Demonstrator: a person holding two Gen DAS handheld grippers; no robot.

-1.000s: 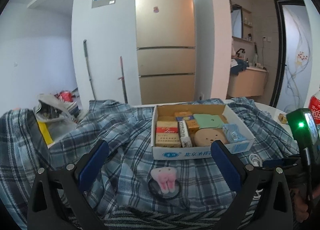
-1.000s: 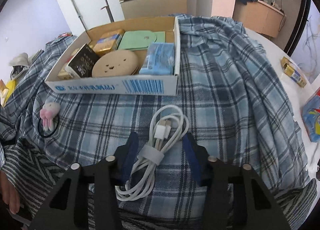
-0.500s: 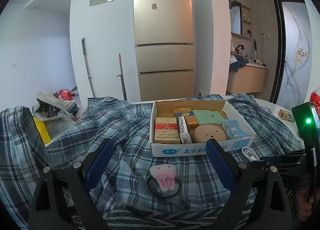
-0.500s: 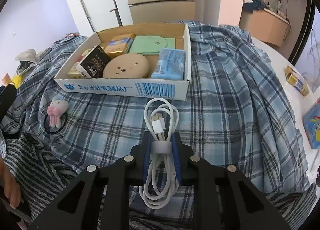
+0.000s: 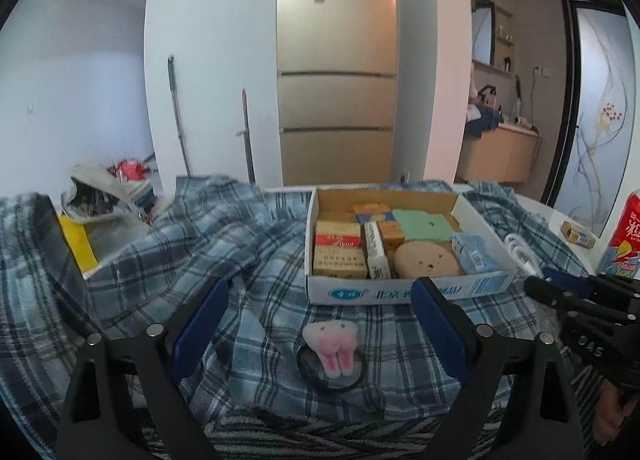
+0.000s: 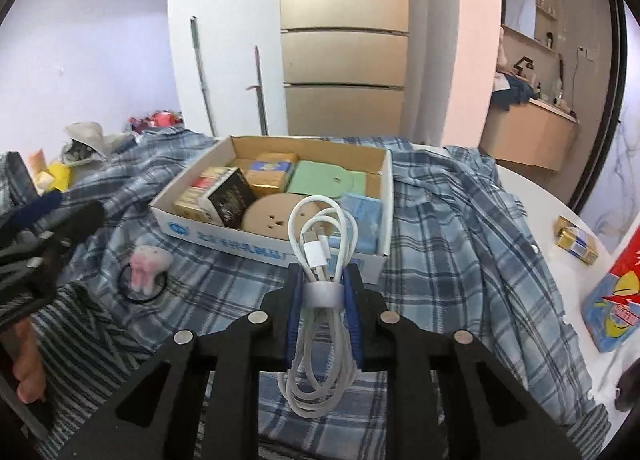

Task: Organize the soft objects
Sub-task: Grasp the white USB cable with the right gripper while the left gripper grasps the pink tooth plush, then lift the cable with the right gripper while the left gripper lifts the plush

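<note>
We have the coiled white charging cable (image 6: 320, 260) clamped in our right gripper (image 6: 322, 292), lifted before the open cardboard box (image 6: 384, 196); our left gripper (image 5: 316, 312) gapes empty over the pink plush hair tie (image 5: 330, 348), unsorted on the blue plaid cloth (image 5: 192, 252).

Right tongs (image 6: 322, 292) now clamped on white cable (image 6: 320, 260), lifted off plaid cloth (image 6: 440, 244)
</note>
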